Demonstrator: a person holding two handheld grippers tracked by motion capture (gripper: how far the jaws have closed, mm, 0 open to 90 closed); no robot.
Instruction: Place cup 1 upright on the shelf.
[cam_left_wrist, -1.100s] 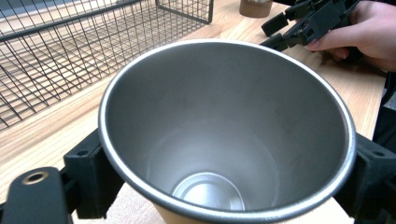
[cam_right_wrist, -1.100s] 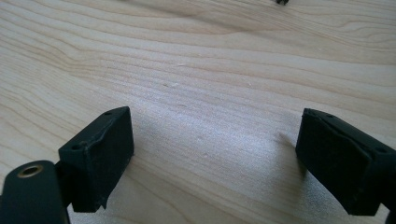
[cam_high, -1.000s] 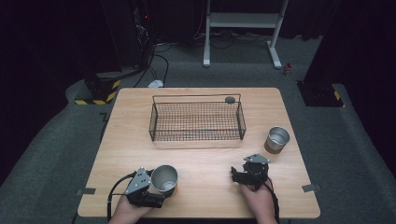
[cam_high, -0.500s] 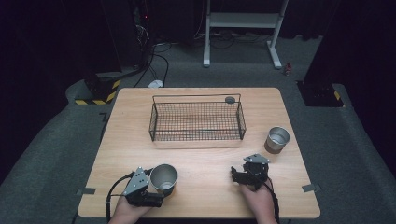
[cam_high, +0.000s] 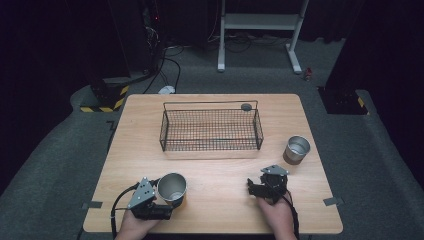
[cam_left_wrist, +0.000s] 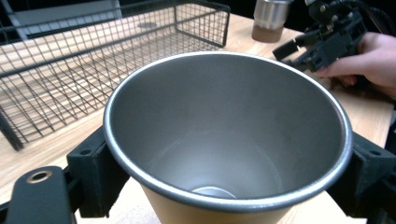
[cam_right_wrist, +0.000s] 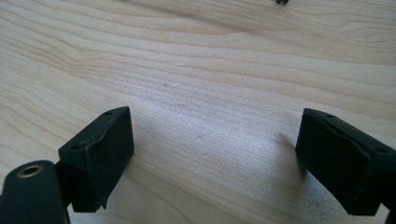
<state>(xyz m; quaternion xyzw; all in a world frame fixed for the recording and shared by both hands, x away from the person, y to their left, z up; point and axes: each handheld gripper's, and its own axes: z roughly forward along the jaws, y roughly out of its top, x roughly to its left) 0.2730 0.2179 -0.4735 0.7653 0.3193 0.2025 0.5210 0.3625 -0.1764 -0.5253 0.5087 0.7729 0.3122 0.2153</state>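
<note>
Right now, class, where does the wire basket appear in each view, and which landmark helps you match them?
High view: basket at table centre, far side.
Left gripper view: upper left, behind the held cup.
Right gripper view: not in it.
Shared landmark: the second cup, upper right in the left gripper view.

The left tool (cam_high: 161, 199) and its metal cup (cam_high: 172, 187) have perhaps edged slightly toward the table's near edge.

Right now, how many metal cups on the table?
2. One cup sits between the left gripper fingers at the near left; the other cup stands right of the wire basket.
</note>
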